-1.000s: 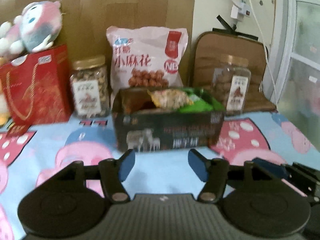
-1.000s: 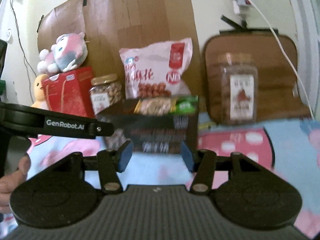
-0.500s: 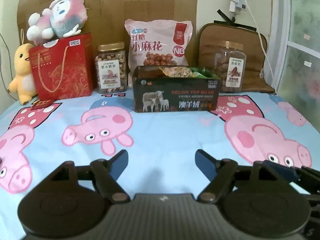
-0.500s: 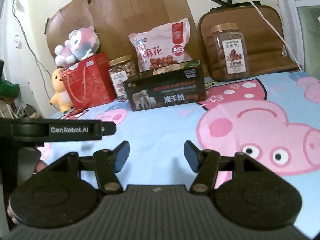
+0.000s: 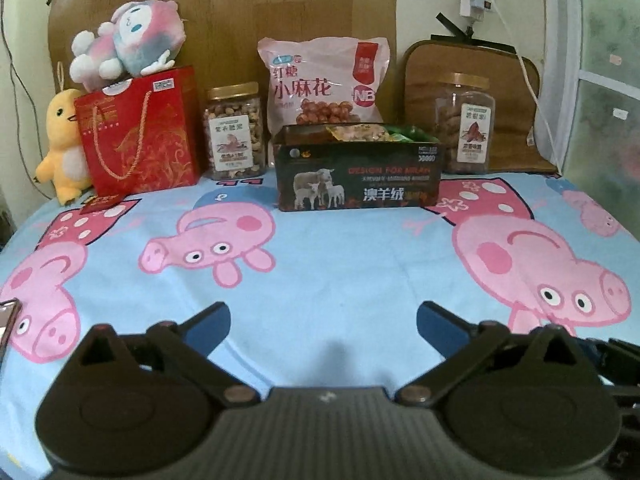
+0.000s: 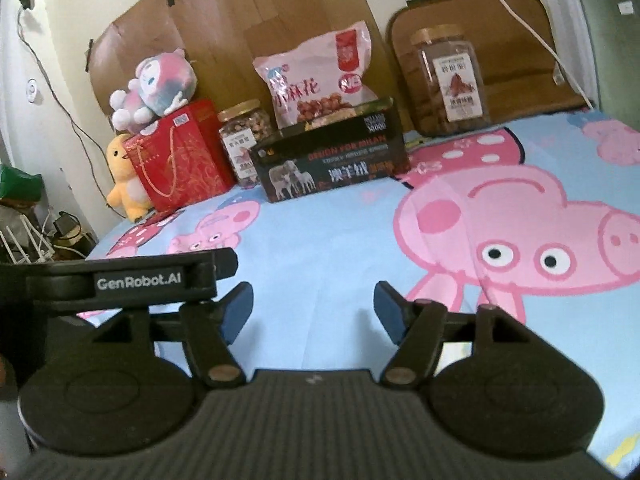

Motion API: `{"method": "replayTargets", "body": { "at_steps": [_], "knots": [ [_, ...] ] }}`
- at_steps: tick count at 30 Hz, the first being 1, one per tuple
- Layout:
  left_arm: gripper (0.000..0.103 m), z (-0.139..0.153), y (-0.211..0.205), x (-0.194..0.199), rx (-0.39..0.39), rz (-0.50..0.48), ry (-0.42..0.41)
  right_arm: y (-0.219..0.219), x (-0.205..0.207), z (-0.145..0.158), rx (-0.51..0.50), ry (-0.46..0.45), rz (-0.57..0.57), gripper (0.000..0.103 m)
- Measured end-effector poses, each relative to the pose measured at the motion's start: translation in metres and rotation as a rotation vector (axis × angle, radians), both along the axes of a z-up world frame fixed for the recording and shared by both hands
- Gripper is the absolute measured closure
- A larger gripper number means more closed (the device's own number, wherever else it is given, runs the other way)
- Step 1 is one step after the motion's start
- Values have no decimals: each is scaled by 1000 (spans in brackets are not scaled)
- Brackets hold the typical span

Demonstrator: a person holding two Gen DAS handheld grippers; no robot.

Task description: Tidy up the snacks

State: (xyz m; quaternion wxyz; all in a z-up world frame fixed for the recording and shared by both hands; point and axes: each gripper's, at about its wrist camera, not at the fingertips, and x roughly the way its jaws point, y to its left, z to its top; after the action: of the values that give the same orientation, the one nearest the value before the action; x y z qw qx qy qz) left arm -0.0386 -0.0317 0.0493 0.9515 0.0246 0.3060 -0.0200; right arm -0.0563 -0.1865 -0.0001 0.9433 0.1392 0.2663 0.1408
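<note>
A dark open box [image 5: 358, 172] with small snack packets [image 5: 360, 133] in it stands at the far middle of the cartoon-pig cloth; the right wrist view shows the same box [image 6: 330, 160]. Behind it leans a pink snack bag [image 5: 323, 80] [image 6: 320, 76]. A nut jar [image 5: 234, 132] [image 6: 244, 140] stands to its left, a taller jar [image 5: 466, 124] [image 6: 450, 80] to its right. My left gripper [image 5: 323, 326] is well short of the box, its jaws opening wide with nothing between them. My right gripper [image 6: 314, 310] is also back from the box, jaws opening, empty.
A red gift bag [image 5: 138, 132] with a plush toy [image 5: 128, 44] on top and a yellow plush duck [image 5: 60, 144] stand at the back left. A phone's edge [image 5: 8, 326] lies at the near left. The left gripper's body [image 6: 120, 280] crosses the right wrist view at left.
Both grippers have drawn back from the box, which now looks much smaller and farther. Both pairs of jaws have spread wider, the left most.
</note>
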Motion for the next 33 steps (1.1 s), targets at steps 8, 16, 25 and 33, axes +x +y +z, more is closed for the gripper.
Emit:
{"method": "replayTargets", "body": {
  "at_steps": [8, 16, 25, 33],
  "knots": [
    [0, 1, -1, -5, 10, 12, 1, -1, -6, -2, -4, 9, -18, 25],
    [0, 9, 3, -6, 29, 16, -38, -1, -5, 1, -7, 1, -25, 23],
    [0, 1, 16, 11, 38, 76, -35, -14, -9, 7, -41, -111, -206, 22],
    [0, -9, 23, 21, 34, 101, 21, 9, -5, 12, -79, -188, -146, 12]
  ]
}}
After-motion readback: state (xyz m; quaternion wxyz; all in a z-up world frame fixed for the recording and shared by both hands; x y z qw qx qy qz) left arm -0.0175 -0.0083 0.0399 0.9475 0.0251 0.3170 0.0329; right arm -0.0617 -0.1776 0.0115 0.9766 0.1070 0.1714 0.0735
